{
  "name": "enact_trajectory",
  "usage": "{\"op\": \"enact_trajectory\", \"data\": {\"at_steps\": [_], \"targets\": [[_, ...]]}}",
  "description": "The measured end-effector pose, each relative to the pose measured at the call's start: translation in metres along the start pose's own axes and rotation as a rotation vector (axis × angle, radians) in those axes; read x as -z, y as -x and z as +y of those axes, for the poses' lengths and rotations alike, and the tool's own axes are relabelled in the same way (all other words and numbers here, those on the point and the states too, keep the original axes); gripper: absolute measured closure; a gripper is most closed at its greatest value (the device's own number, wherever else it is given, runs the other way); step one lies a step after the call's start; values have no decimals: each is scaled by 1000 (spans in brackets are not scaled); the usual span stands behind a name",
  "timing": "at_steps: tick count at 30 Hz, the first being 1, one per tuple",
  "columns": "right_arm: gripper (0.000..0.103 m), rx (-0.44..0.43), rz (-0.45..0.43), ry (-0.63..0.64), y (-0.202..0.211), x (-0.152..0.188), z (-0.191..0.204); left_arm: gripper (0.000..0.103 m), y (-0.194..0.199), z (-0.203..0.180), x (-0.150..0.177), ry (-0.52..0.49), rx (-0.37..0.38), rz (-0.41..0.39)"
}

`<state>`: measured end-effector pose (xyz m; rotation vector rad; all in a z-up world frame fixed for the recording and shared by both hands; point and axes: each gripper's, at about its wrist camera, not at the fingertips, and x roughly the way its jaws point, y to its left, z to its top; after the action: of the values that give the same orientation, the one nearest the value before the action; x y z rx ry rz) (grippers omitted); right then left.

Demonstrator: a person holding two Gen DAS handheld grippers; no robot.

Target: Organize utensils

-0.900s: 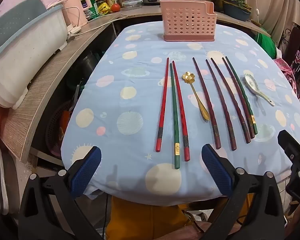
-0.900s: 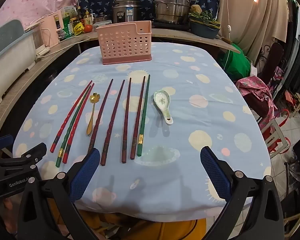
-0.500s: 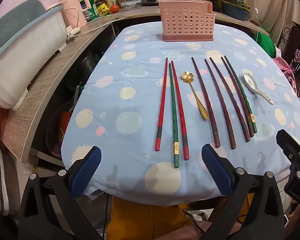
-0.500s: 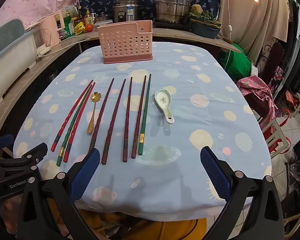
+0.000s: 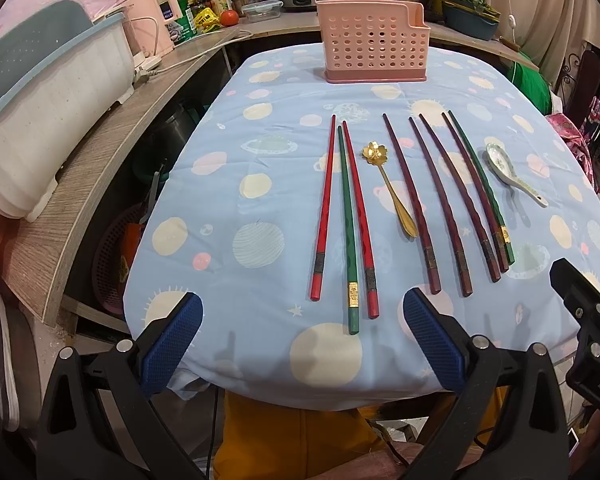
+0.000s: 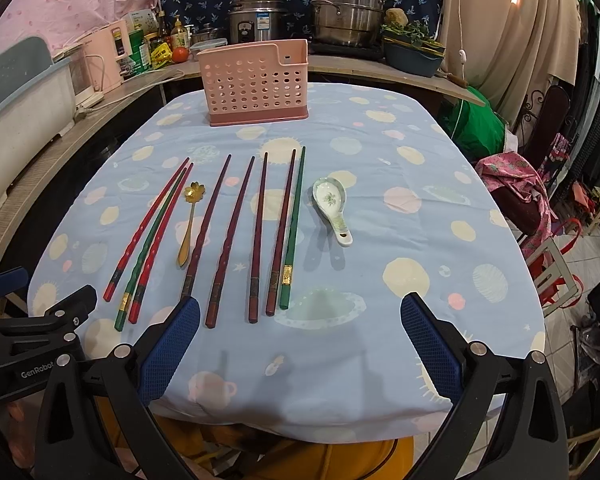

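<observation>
- The chopsticks (image 5: 350, 224) lie in a row mid-frame on the cloth-covered counter (image 5: 260, 184): red and green ones on the left, dark maroon ones and another green one to the right.
- They look light, stiff and slick; pinching one near its thicker banded end, low in the frame, seems safest.
- A gold spoon (image 5: 392, 190) lies between the groups; a ceramic spoon (image 6: 332, 208), probably fragile, sits at the row's right end.
- The pink perforated holder (image 5: 374, 44) stands upright at upper centre, apparently empty.
- The left gripper (image 5: 300, 340) and right gripper (image 6: 300, 336) hover at the near edge, jaws spread wide, holding nothing.
</observation>
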<state>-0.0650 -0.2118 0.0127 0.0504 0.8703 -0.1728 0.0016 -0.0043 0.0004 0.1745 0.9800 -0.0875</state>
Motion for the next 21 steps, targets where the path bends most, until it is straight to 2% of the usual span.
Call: {"op": "enact_trajectory", "data": {"at_steps": [21], "targets": [[7, -15, 0, 5, 4, 2, 4, 7, 7, 4, 6, -1, -1, -7]]}}
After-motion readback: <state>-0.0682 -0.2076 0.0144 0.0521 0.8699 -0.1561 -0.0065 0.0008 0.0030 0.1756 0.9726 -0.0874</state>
